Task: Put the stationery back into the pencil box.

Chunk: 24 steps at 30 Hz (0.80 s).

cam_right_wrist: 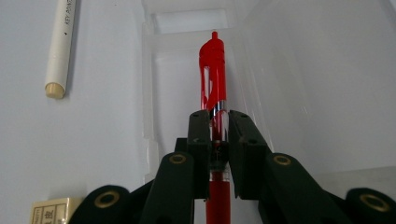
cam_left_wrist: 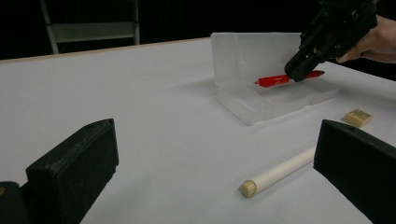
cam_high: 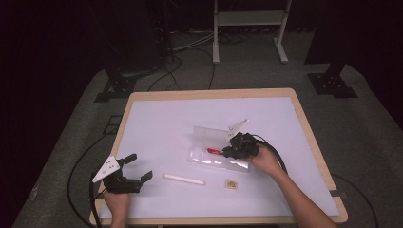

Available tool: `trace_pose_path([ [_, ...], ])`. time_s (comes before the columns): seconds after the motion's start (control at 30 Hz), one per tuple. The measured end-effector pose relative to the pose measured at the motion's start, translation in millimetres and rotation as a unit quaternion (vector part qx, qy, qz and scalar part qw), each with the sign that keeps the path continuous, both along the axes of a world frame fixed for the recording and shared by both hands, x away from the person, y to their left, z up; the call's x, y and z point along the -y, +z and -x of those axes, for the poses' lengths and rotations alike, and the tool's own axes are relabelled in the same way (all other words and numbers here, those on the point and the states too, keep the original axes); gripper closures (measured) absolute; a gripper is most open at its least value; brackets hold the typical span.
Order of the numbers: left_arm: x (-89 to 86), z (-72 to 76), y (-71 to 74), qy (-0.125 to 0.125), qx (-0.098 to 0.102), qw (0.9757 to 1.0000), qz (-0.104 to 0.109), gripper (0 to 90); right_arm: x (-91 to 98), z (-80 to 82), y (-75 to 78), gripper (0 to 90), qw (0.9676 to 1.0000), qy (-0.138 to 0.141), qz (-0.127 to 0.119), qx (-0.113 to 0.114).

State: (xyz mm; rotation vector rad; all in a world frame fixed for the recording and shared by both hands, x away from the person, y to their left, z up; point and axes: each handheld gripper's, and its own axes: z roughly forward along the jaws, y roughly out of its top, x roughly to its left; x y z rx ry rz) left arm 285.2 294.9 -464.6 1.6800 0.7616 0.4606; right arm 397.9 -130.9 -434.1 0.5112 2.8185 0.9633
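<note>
Right tool [cam_right_wrist: 218, 133] pinching red pen [cam_right_wrist: 213, 70] over clear case [cam_left_wrist: 271, 100], white marker [cam_left_wrist: 280, 172] and eraser [cam_left_wrist: 357, 117] nearby, left tool [cam_left_wrist: 215, 172] spread

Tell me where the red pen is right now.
The red pen is clamped in the right tongs, held over the open clear plastic case at the table's middle right, beyond the white pen and eraser.

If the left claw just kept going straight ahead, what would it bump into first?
Probably the white pen, which lies across the path just ahead of the open left claw. The clear case lies farther on, though depth is hard to judge.
</note>
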Motion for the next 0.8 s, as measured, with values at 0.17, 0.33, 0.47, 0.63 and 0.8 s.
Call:
trace_pose_path([
  [0.17, -0.1, 0.0, 0.0, 0.001, 0.0, 1.0, 0.0, 0.0, -1.8, -2.8, -5.5, 78.6, 0.9999, -0.003, 0.003, -0.011],
  [0.33, 0.2, 0.7, 0.0, -0.002, 0.003, 1.0, -0.004, 0.0, -2.9, -5.6, -9.9, 78.6, 0.9999, -0.002, 0.008, -0.013],
  [0.47, 0.0, 0.3, 0.0, 0.0, 0.002, 1.0, -0.002, 0.0, -3.5, -6.7, -12.9, 78.6, 0.9998, -0.002, 0.011, -0.017],
  [0.63, -0.1, 0.5, 0.2, 0.0, 0.001, 1.0, -0.004, 0.0, -1.8, -8.1, -15.1, 78.4, 0.9997, -0.002, 0.013, -0.02],
  [0.8, -0.1, 0.5, 0.2, 0.0, 0.001, 1.0, -0.004, 0.0, -2.3, -7.7, -15.8, 78.2, 0.9996, -0.001, 0.018, -0.02],
])
